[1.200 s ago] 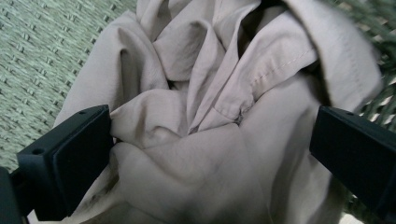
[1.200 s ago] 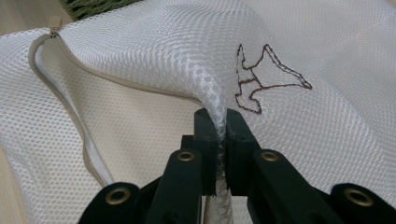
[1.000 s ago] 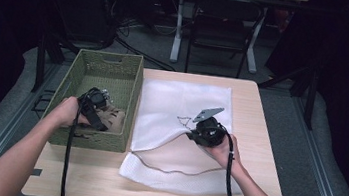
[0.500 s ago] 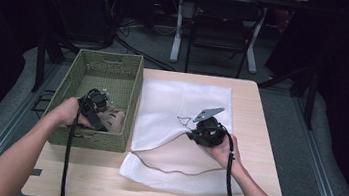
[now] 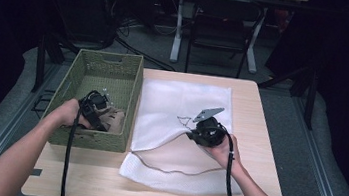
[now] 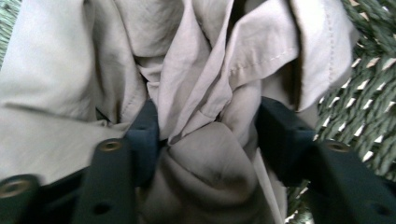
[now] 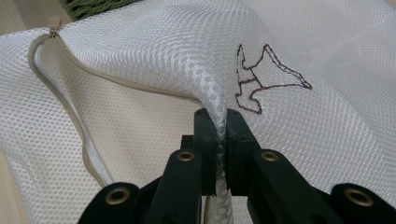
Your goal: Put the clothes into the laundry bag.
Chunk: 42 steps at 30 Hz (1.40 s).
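So the white mesh laundry bag [image 5: 181,129] with the beige zipper lies flat on the light wooden worktop [image 5: 258,138], long axis running away from the person, its open zippered mouth toward the near edge. The right gripper [image 7: 218,135] has its jaws pinched tight on a raised fold of the mesh, just by the brown stitched mark [image 7: 261,77]. Over in the green woven basket [image 5: 110,70], the left gripper [image 6: 205,135] has its jaws apart around a bunch of crumpled beige cloth [image 6: 187,93], touching it on both sides.
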### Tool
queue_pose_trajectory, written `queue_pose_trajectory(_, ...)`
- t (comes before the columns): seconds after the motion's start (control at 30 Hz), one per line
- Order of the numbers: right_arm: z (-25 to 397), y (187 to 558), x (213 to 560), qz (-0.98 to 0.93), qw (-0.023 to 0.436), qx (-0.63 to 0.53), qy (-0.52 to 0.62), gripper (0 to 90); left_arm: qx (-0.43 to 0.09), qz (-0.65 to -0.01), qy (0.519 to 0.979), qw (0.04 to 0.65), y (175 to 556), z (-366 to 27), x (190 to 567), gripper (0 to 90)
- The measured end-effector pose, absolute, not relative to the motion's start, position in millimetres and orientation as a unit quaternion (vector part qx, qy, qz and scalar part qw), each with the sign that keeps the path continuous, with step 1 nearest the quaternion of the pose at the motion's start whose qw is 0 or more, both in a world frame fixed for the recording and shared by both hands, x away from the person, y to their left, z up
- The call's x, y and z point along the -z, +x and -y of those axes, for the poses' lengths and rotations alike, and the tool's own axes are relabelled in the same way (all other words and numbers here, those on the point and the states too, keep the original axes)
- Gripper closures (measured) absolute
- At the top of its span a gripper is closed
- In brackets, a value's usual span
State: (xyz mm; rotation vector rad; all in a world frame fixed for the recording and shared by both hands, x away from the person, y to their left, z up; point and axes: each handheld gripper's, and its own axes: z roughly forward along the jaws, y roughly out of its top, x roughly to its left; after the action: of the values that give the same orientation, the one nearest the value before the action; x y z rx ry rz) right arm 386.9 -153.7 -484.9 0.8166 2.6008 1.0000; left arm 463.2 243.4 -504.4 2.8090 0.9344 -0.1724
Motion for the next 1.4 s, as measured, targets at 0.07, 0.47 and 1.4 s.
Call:
queue_pose_trajectory(0.07,154,387,485,-0.889,0.119,-0.342,0.279,85.4,0.061,-0.311,0.944,0.089,463,-244,504,53.7)
queue_pose_trajectory(0.47,155,386,484,-0.889,0.122,-0.343,0.278,85.4,0.030,-0.301,0.948,0.101,455,-244,497,69.5)
queue_pose_trajectory(1.4,157,387,484,-0.887,0.121,-0.344,0.283,85.6,-0.035,-0.315,0.934,0.163,447,-262,455,70.7)
